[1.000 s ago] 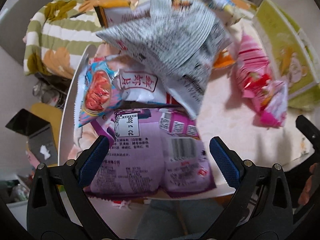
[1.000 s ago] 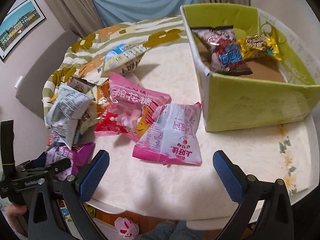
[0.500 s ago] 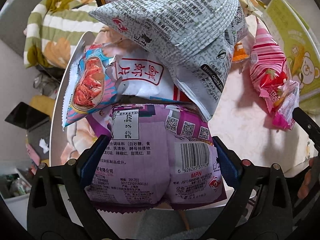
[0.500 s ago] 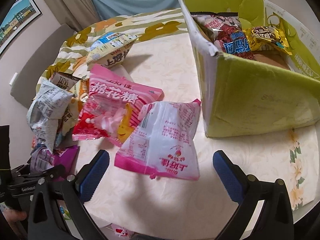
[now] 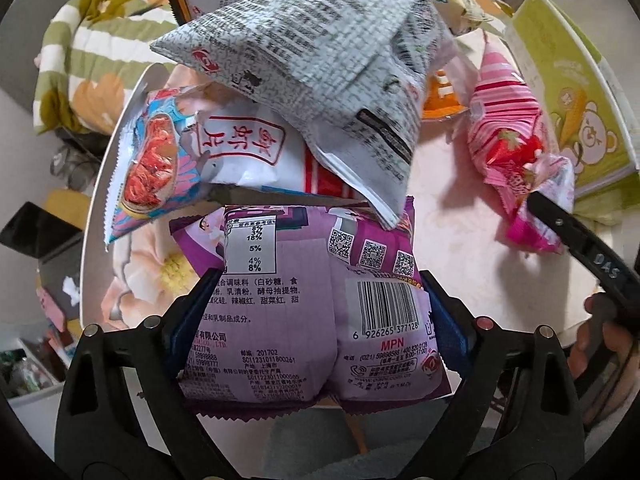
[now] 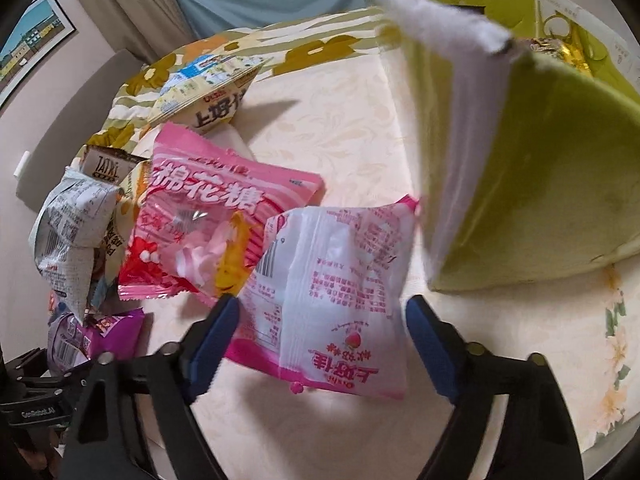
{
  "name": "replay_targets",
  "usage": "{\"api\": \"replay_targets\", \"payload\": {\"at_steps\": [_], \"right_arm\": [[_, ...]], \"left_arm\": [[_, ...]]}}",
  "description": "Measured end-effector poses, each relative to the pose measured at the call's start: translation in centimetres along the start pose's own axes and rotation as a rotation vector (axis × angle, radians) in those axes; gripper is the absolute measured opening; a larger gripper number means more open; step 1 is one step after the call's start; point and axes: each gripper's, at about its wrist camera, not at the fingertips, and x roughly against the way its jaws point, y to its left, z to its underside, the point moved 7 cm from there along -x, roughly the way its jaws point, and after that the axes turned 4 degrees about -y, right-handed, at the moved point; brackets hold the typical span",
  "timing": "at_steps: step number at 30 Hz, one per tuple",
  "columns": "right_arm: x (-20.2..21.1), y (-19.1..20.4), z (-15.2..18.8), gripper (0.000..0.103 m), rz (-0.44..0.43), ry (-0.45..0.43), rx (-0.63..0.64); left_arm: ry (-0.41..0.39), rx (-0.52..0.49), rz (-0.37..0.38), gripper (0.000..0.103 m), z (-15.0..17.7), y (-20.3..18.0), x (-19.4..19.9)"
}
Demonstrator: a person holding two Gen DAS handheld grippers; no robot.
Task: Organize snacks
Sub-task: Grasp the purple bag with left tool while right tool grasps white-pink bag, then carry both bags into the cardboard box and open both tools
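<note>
My left gripper [image 5: 316, 312] has its blue pads pressed against both sides of a purple snack bag [image 5: 304, 312] at the table's near edge, under a white and red shrimp-chip bag [image 5: 240, 152] and a grey printed bag [image 5: 320, 80]. My right gripper [image 6: 320, 336] straddles a pink and white snack bag [image 6: 332, 300], its pads at the bag's two sides. A pink marshmallow bag [image 6: 208, 216] lies behind it. The green cardboard box [image 6: 560, 184] stands right of it.
A blue and yellow bag [image 6: 208, 92] lies at the table's far side. An orange bag [image 5: 440, 96] sits behind the pile. The cream tablecloth [image 6: 360, 120] covers the table; a floral striped blanket [image 5: 80, 60] lies beyond.
Both grippers moved forward and narrowed. The left one closed in on the purple bag. The right one came around the pink and white bag, nearer the green box.
</note>
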Motion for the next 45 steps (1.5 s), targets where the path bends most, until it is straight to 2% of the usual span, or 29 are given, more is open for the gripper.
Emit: {"api": "replay_targets", "payload": {"at_steps": [7, 13, 16, 23, 33, 45], "right_arm": [[0.6, 0.3, 0.4, 0.052, -0.003, 0.001, 0.035], [1.8, 0.5, 0.9, 0.037, -0.007, -0.018, 0.048], [2.6, 0.6, 1.2, 0.032, -0.010, -0.031, 0.048], [4.2, 0.6, 2.3, 0.029, -0.024, -0.045, 0.007], [8.5, 0.5, 2.5, 0.028, -0.012, -0.107, -0.017], [17.5, -0.8, 1.5, 0.028, 0.023, -0.261, -0.090]], "left_arm": [[-0.013, -0.013, 0.035, 0.092, 0.5, -0.9, 1.2], [-0.030, -0.044, 0.053, 0.092, 0.9, -1.8, 2.8], [-0.039, -0.059, 0.063, 0.092, 1.2, -2.2, 3.6], [-0.044, -0.075, 0.089, 0.092, 2.0, -2.2, 4.8], [-0.066, -0.134, 0.182, 0.092, 1.9, -4.1, 6.9], [-0.192, -0.266, 0.318, 0.092, -0.1, -10.2, 13.2]]}}
